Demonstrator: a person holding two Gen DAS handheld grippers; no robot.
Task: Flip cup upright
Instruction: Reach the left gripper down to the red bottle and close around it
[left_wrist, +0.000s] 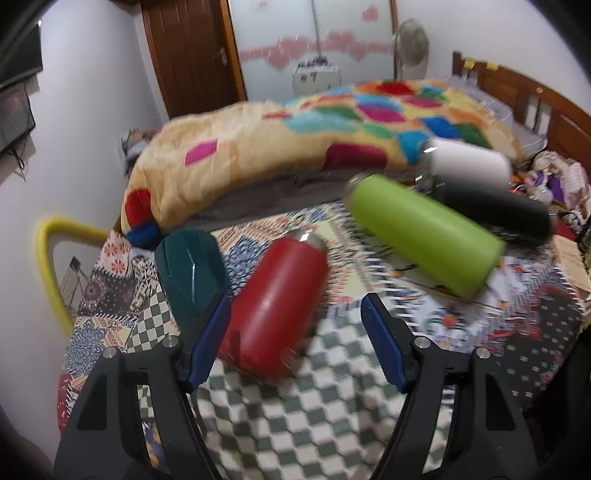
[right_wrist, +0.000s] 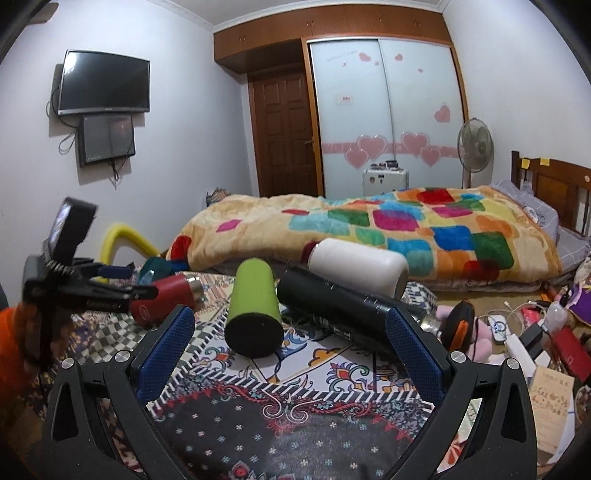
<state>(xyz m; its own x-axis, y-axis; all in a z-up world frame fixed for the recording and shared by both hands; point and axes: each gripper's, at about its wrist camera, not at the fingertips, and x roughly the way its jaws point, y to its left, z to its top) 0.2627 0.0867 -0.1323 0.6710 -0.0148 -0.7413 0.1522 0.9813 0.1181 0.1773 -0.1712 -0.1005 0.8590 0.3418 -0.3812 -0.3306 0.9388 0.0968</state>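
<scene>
My left gripper (left_wrist: 295, 332) is spread wide and empty, the red cup (left_wrist: 275, 306) lying sideways between its fingers. Only my right view shows the right gripper (right_wrist: 290, 343), also wide and empty, the green cup (right_wrist: 253, 314) lying ahead.

A home bedroom: a bed (right_wrist: 406, 236), sliding wardrobe (right_wrist: 384, 118) and wall-mounted television (right_wrist: 105, 83).
</scene>
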